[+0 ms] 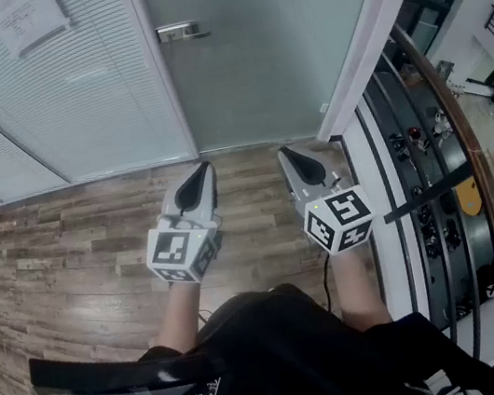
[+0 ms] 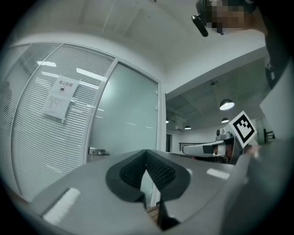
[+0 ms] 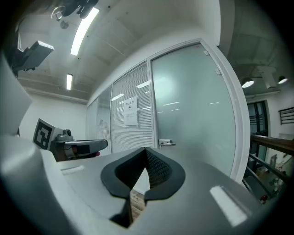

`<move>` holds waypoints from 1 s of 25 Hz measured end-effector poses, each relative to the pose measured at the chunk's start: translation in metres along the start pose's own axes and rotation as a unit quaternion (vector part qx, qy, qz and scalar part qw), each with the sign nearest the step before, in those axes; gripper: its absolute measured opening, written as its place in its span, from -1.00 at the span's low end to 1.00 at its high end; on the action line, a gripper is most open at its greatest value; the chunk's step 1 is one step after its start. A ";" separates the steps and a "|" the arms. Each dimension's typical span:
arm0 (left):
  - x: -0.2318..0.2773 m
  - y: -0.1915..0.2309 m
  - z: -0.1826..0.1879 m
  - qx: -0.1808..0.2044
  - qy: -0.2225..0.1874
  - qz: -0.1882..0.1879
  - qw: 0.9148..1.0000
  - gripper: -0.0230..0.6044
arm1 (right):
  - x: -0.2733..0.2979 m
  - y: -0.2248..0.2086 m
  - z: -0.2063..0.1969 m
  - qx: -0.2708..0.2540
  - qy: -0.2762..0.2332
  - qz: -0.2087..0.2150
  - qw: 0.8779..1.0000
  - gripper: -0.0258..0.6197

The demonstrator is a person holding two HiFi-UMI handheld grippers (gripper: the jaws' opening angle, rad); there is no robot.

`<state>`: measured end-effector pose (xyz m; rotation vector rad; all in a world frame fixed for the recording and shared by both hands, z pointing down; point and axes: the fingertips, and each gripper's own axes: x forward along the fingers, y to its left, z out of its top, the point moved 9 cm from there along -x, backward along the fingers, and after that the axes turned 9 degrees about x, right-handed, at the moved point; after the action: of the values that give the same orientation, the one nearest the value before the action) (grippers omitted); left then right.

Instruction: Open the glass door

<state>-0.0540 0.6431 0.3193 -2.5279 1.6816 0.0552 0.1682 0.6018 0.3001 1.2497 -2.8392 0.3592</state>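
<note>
The frosted glass door [image 1: 277,45] stands closed ahead of me, its metal lever handle [image 1: 180,31] near the door's left edge. Both grippers hover over the wooden floor a little short of the door, side by side and pointing at it. My left gripper [image 1: 202,173] is shut with nothing between its pads, and so is my right gripper [image 1: 289,154]. In the left gripper view the closed jaws [image 2: 147,153] aim at the door [image 2: 128,119], with the handle [image 2: 98,151] to their left. From the right gripper [image 3: 145,151], the handle [image 3: 166,142] shows just above and right of the tips.
Left of the door runs a glass wall with blinds [image 1: 69,100] and a paper notice [image 1: 31,17]. A white door frame [image 1: 364,58] borders the door's right side. Beyond it a wooden-topped railing [image 1: 459,136] guards a drop to a lower floor.
</note>
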 end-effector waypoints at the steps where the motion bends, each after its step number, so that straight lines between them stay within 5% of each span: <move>1: 0.000 0.000 0.000 0.000 -0.001 0.001 1.000 -0.93 | 0.001 0.000 0.000 -0.002 0.000 0.001 1.000 -0.92; 25: 0.006 -0.033 -0.006 -0.007 0.010 0.011 1.000 -0.93 | -0.016 -0.023 -0.011 0.002 0.018 0.025 1.000 -0.91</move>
<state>-0.0213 0.6494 0.3272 -2.5284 1.7217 0.0440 0.1953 0.6003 0.3138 1.1619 -2.8448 0.3843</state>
